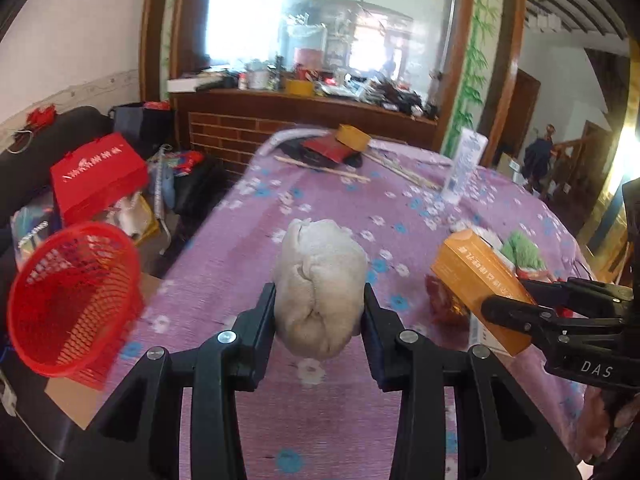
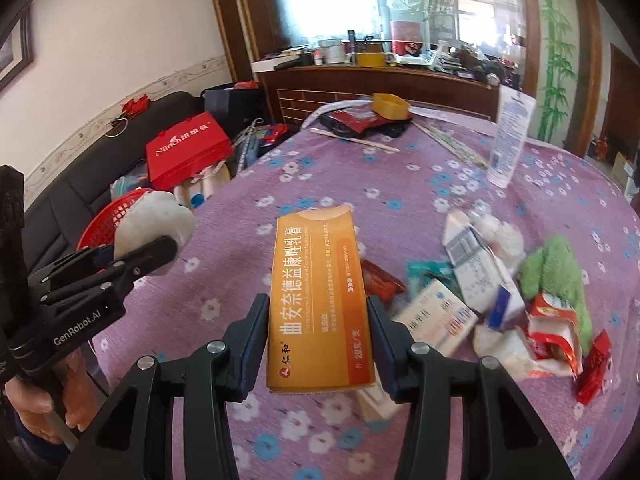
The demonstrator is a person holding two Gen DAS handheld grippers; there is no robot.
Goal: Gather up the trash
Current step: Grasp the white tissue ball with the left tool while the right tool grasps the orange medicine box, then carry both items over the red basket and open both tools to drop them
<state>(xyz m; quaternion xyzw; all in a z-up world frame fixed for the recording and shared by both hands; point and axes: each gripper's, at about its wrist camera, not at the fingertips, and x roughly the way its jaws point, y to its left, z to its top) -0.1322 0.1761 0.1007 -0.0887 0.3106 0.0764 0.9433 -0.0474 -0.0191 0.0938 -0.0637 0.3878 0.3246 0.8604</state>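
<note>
A crumpled off-white paper wad (image 1: 320, 280) is pinched between the pads of my left gripper (image 1: 320, 300), raised above the purple flowered tablecloth (image 1: 320, 420). To its left, beyond the table edge, a red mesh basket (image 1: 72, 300) stands tilted toward the camera. My right gripper (image 2: 318, 304) is shut on a long orange medicine box (image 2: 316, 280), held above the cloth. In the left wrist view this box (image 1: 476, 276) and the right gripper (image 1: 508, 312) show at the right. The right wrist view has the left gripper (image 2: 160, 248) with its wad (image 2: 156, 216) in front of the basket (image 2: 108, 220).
A heap of litter lies on the table's right: white cartons (image 2: 480, 264), a green cloth (image 2: 556, 268), red wrappers (image 2: 552, 332). A white tube (image 2: 510, 136) stands further back, near chopsticks (image 2: 352, 138) and a yellow tape roll (image 2: 390, 106). A red gift bag (image 2: 184, 152) sits on the sofa.
</note>
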